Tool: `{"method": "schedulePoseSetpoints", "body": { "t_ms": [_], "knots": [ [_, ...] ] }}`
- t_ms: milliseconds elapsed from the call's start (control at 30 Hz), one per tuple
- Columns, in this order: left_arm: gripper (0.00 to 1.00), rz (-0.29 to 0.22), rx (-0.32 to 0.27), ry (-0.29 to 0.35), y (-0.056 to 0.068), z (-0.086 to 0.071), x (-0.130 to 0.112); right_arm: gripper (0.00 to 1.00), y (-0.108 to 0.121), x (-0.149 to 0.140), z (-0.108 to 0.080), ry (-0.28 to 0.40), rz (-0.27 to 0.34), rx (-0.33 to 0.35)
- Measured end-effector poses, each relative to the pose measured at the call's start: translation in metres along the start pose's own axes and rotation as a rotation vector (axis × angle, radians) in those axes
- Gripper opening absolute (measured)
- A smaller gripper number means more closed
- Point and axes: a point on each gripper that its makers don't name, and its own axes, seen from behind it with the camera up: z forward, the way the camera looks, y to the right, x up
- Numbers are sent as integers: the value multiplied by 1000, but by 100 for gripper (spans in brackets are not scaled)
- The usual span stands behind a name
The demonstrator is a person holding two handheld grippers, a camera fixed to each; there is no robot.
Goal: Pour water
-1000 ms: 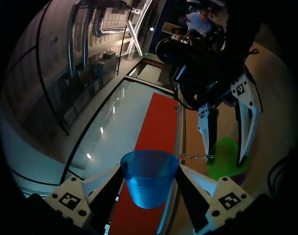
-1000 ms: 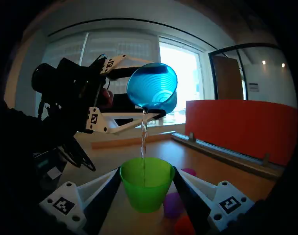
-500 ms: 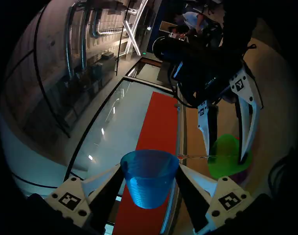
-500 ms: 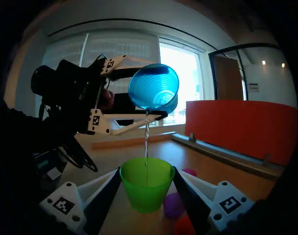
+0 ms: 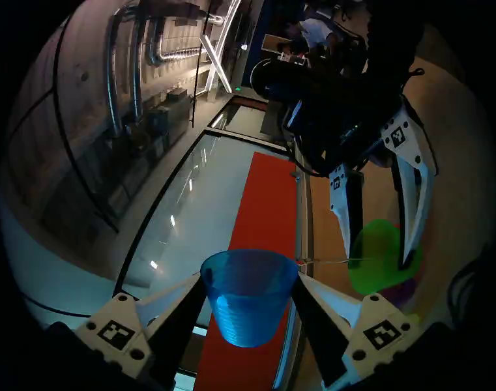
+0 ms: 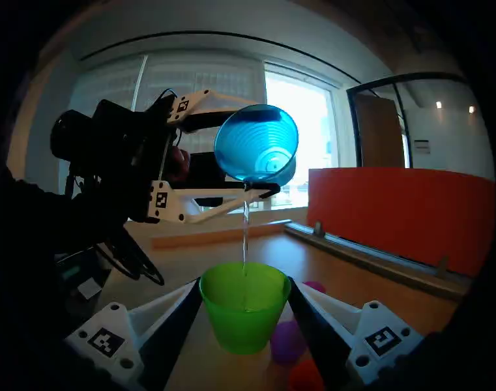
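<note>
Above the wooden bench (image 6: 358, 281), left tool (image 5: 249, 279) pinches a tilted blue plastic cup (image 5: 248, 309), water (image 6: 246, 231) streaming into a green plastic cup (image 6: 244, 322) pinched by right tool (image 6: 244, 283).

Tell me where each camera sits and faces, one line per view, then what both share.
Left gripper view: rides the left gripper, tipped sideways, looking past its translucent blue plastic cup toward the right gripper.
Right gripper view: rides the right gripper, level, looking over its translucent green plastic cup up at the pouring blue cup.
Shared: both cups, both grippers, the water stream.
</note>
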Motion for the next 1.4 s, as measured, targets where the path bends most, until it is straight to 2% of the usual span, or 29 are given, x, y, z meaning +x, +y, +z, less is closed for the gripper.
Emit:
{"method": "schedulePoseSetpoints", "body": {
  "t_ms": [200,900,1400],
  "knots": [
    [85,24,0,2,-4,-1,2,93,1,-1,-2,-3,-3,-3],
    [85,56,-1,-3,3,3,2,93,2,-3,-2,-2,-2,0],
    [85,88,0,-9,-2,3,-1,93,2,-3,2,-4,-8,-3]
  ]
}}
